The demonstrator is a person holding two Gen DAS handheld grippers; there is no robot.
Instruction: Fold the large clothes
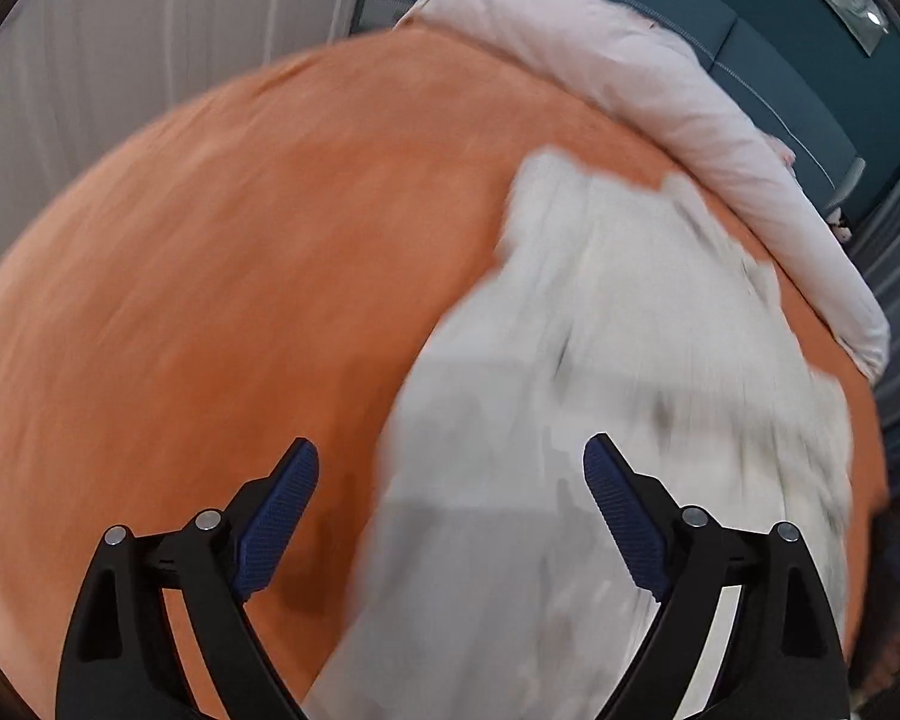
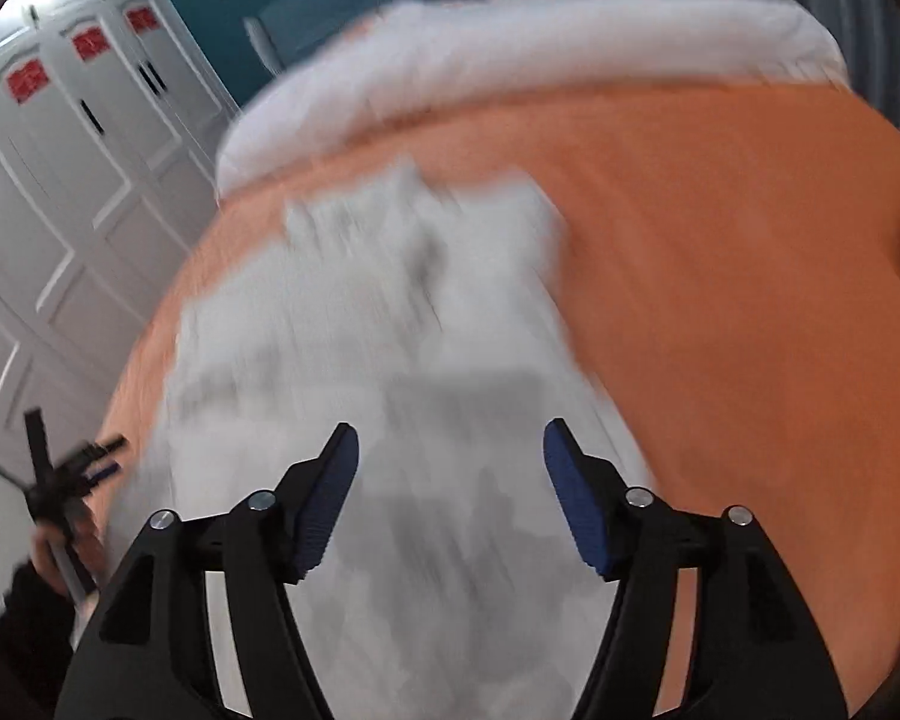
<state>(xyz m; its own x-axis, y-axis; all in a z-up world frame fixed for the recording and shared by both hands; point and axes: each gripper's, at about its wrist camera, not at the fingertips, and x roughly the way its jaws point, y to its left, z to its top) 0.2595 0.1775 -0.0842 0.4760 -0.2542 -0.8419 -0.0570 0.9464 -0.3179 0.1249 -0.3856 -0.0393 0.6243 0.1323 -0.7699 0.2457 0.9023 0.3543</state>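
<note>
Both grippers spread wide, holding nothing: left gripper above the garment's left edge, right gripper over its middle. Pale garment lying lengthwise on the orange bed, blurred. Best to lower onto matching near corners, pinch one layer only, then lift evenly

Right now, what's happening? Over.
Left gripper open, empty. Right gripper open, empty. Garment flat on the bed. Quilt beyond, clear of it.
</note>
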